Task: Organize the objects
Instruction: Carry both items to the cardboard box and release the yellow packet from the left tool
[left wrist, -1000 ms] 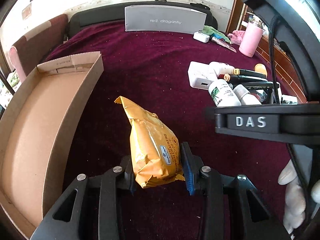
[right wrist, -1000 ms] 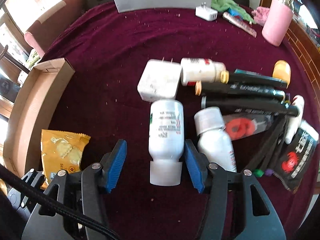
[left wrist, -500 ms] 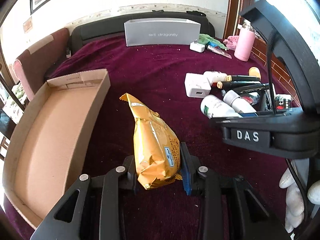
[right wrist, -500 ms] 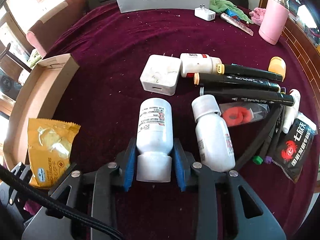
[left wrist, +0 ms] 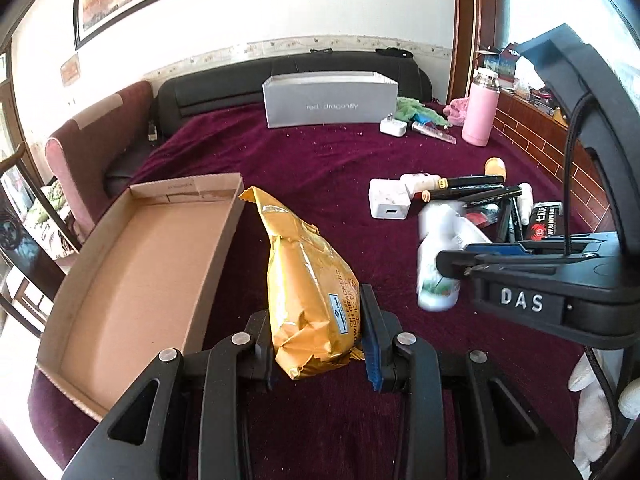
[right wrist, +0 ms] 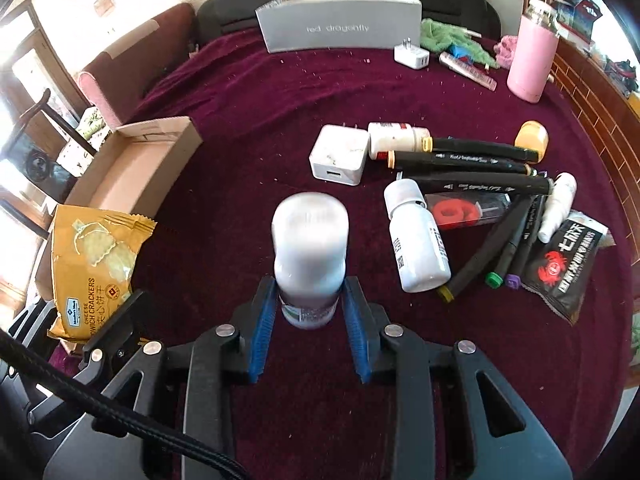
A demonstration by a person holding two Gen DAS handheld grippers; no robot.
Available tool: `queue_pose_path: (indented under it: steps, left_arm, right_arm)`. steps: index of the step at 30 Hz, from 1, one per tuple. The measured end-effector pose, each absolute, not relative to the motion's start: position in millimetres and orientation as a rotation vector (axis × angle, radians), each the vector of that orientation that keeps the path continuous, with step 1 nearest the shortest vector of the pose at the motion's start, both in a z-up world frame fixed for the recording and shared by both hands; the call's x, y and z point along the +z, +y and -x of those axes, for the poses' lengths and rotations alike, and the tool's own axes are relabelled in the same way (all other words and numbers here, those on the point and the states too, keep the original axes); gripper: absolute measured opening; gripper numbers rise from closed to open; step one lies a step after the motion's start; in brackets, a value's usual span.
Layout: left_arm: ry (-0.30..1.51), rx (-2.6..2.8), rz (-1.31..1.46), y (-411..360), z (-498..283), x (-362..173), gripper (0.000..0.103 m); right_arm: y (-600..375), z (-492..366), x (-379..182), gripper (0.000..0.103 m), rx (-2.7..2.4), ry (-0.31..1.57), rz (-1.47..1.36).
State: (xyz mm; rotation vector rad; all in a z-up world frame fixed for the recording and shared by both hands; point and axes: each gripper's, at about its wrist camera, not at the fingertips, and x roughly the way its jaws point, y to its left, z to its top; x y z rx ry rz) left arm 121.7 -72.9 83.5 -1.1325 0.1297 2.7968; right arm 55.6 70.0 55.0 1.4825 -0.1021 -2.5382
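Grey box [right wrist: 338, 24]: "red dragonfly" in pale letters on its front side, readable in both views.
Yellow snack packet [right wrist: 94, 264]: "CHEESE", "SANDWICH CRACKERS" only partly readable, Chinese characters beside it, and a small blue diamond logo whose words are too small to read.
Right gripper body [left wrist: 522, 301]: raised white letters "DAS".
Black sachet [right wrist: 568, 258]: large white Chinese characters over a red crab drawing; the smaller lines cannot be read.
Black markers [right wrist: 460, 158]: thin white script along the barrels, too small to read.
White bottles [right wrist: 418, 240]: printed label text, illegible.
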Motion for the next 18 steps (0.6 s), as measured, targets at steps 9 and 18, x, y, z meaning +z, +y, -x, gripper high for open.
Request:
queue_pose_path:
  steps: [9,18]
  left_arm:
    - [0.132,2.823,1.092,-77,-140,95,0.029]
    - [0.087,2.812,1.129,-88,-143,88,0.029]
  right_arm:
    - [65,-78,74,0.021,-2.595,-0.027,-1.394]
    - [83,-41,43,0.038,-2.602,-0.158,-1.484]
